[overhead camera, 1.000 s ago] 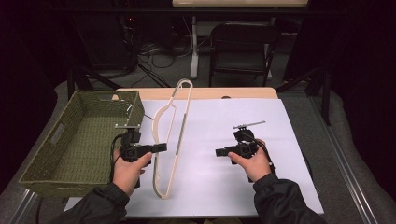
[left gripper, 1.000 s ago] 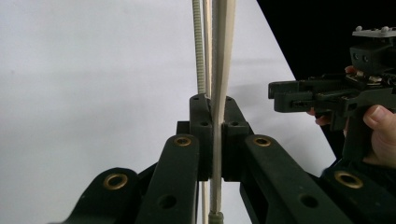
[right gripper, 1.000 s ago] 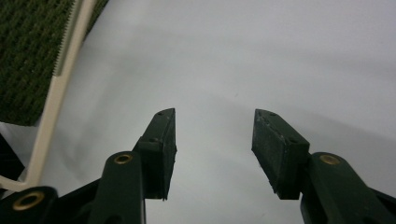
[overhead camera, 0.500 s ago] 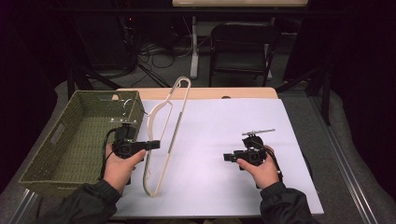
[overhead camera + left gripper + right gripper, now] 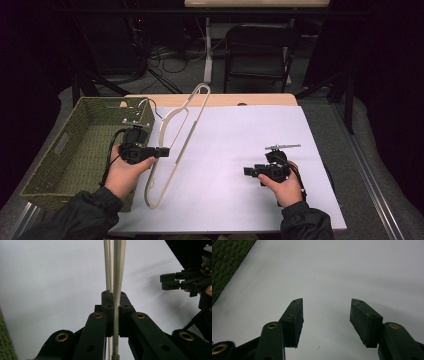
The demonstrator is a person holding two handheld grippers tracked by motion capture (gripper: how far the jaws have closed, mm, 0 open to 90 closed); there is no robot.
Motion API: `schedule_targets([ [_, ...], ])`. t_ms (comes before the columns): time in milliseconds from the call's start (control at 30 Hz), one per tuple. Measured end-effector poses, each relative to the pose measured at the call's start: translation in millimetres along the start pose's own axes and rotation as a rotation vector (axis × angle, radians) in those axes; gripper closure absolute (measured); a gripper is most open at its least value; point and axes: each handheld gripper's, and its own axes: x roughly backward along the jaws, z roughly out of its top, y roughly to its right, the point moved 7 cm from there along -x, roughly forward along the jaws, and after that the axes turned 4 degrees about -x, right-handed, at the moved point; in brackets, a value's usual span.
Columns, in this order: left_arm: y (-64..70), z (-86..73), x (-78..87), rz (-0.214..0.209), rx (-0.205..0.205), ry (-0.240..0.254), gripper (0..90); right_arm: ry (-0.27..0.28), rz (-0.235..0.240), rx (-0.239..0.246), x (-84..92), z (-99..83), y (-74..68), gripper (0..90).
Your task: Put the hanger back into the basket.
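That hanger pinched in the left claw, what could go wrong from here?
The left gripper grips the cream hanger by one thin arm only, so the long frame might swing or twist in the jaws. Its hook end hangs close to the woven basket and could snag on the rim. The right gripper is open on nothing above the white sheet, so it gives no support if the hanger slips.

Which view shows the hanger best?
High view: the whole cream hanger shows, tilted off the white table, clamped by the left gripper beside the basket. Left gripper view shows a thin strip of it pinched between the jaws. Right gripper stands open over bare table.
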Motion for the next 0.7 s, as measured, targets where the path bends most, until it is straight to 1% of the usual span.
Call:
schedule_targets([
  [100, 0.7, 7.7, 17.0, 0.012, -0.026, 0.014, 87.1, 0.000, -0.007, 0.007, 1.8, -0.4, 1.7, 43.9],
  [133, 0.4, 10.8, 24.6, 0.019, -0.045, 0.019, 87.1, 0.004, -0.010, 0.003, 2.3, 0.1, 2.0, 43.9],
  [200, -0.4, 17.6, 41.5, 0.036, -0.066, 0.033, 87.1, 0.008, -0.011, 0.003, 4.2, 0.9, 3.1, 43.8],
  [300, -5.9, 25.8, 67.0, 0.066, -0.101, 0.033, 87.1, 0.008, -0.007, -0.002, 6.1, 1.6, 4.3, 43.8],
  [367, -12.6, 28.7, 81.5, 0.088, -0.116, 0.021, 87.1, -0.002, -0.011, 0.001, 6.4, 1.1, 5.2, 43.8],
  [400, -16.9, 29.5, 87.7, 0.101, -0.126, 0.015, 87.1, 0.001, -0.012, -0.002, 5.8, 1.0, 5.1, 43.8],
  [467, -28.9, 30.3, 99.0, 0.146, -0.162, 0.010, 87.1, 0.003, -0.009, -0.003, 5.0, 0.8, 5.1, 43.8],
  [500, -35.5, 29.9, 103.4, 0.160, -0.177, 0.004, 87.1, 0.002, -0.007, -0.005, 4.7, 0.6, 4.7, 43.8],
  [567, -51.0, 28.7, 112.3, 0.184, -0.183, -0.003, 87.1, 0.007, -0.006, -0.006, 3.9, 0.8, 4.7, 43.8],
  [633, -68.3, 26.8, 119.9, 0.222, -0.191, -0.018, 87.1, 0.011, -0.012, -0.002, 3.7, 1.4, 5.7, 43.8],
  [700, -86.6, 24.8, 125.5, 0.262, -0.196, -0.022, 87.1, 0.012, -0.010, -0.009, 3.8, 1.7, 5.9, 43.8],
])
